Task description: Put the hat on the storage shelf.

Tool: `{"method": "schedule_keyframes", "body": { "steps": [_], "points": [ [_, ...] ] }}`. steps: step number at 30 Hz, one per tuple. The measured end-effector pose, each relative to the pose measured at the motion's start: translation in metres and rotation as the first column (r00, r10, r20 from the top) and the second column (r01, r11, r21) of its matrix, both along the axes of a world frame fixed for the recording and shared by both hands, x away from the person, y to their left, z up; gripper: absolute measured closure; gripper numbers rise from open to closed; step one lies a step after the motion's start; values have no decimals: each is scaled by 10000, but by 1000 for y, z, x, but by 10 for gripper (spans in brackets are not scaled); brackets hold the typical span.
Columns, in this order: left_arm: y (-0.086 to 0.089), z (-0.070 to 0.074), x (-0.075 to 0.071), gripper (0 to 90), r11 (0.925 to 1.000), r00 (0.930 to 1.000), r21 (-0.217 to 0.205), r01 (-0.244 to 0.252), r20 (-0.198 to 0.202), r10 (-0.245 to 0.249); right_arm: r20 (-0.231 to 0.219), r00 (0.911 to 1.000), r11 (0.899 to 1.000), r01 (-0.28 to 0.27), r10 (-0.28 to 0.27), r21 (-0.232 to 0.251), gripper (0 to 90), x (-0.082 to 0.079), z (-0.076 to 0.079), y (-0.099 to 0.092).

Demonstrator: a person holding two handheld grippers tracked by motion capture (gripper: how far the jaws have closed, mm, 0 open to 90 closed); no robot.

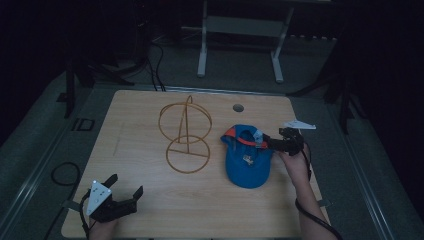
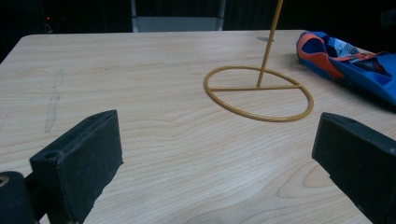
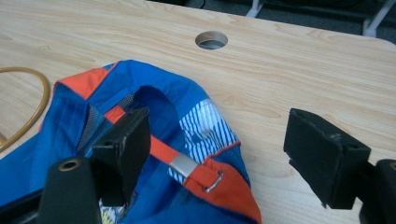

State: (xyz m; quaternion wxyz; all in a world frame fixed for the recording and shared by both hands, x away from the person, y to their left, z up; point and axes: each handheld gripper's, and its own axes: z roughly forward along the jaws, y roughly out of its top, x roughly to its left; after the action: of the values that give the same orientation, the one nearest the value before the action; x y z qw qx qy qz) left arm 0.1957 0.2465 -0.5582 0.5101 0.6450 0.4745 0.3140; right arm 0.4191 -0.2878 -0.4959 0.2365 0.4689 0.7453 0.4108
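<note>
Two grippers are in my hands at a wooden table point(image 1: 150, 210). In the high view, my left gripper point(image 1: 126, 185) rests near the front left corner, jaws spread apart and holding nothing. My right gripper point(image 1: 267, 141) reaches in from the right side to the rear of a blue cap point(image 1: 245, 162), which lies crown-down, opening up, right of centre. Just left of the cap stands a yellow wire stand point(image 1: 185, 132): a flat ring base, an upright post and a vertical hoop.

Left gripper view: both jaws are wide apart over bare wood. The stand's ring base point(image 2: 258, 93) lies ahead; the cap point(image 2: 348, 63) sits beyond it at the right, well apart from these jaws.

Right gripper view: the jaws are apart, not clamped. One jaw sits inside the cap point(image 3: 140, 116) beside the orange back strap point(image 3: 187, 163) with its metal buckle point(image 3: 212, 182); the other hangs outside over the table. A round hole point(image 3: 211, 40) in the tabletop lies beyond.

Risk, in my judgement: closing here may catch only the thin strap or buckle, so the cap could swing or slip when lifted. Dragging it leftward could knock the light stand over.
</note>
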Motion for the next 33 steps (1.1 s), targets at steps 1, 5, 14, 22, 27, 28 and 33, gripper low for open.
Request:
{"method": "schedule_keyframes", "body": {
  "steps": [1,5,14,22,27,28,33],
  "points": [
    [0,0,0,20,10000,10000,-10,-3,-1,3,-82,10000,10000,23,-23,17,241,2,0,1],
    [0,1,0,20,10000,10000,62,54,24,-54,-163,9999,10000,5,-7,-83,275,10,-5,6],
    [2,0,1,20,10000,10000,-16,88,4,-88,-667,9977,9993,60,-83,-358,292,31,-20,17],
    [2,-2,1,20,9999,9999,-51,152,-80,-153,-1084,9940,9981,83,-150,-615,292,47,-33,28],
    [3,-2,0,20,9998,9999,-122,136,-59,-137,-1432,9895,9906,-3,-194,-1365,350,49,-48,36],
    [3,-2,0,20,9998,9999,-122,136,-59,-137,-1432,9895,9906,-3,-194,-1365,350,49,-48,36],
    [4,-1,-1,20,9999,9999,-125,113,-65,-114,-1627,9867,9851,-227,-54,-1707,478,47,-57,38]
  ]
}}
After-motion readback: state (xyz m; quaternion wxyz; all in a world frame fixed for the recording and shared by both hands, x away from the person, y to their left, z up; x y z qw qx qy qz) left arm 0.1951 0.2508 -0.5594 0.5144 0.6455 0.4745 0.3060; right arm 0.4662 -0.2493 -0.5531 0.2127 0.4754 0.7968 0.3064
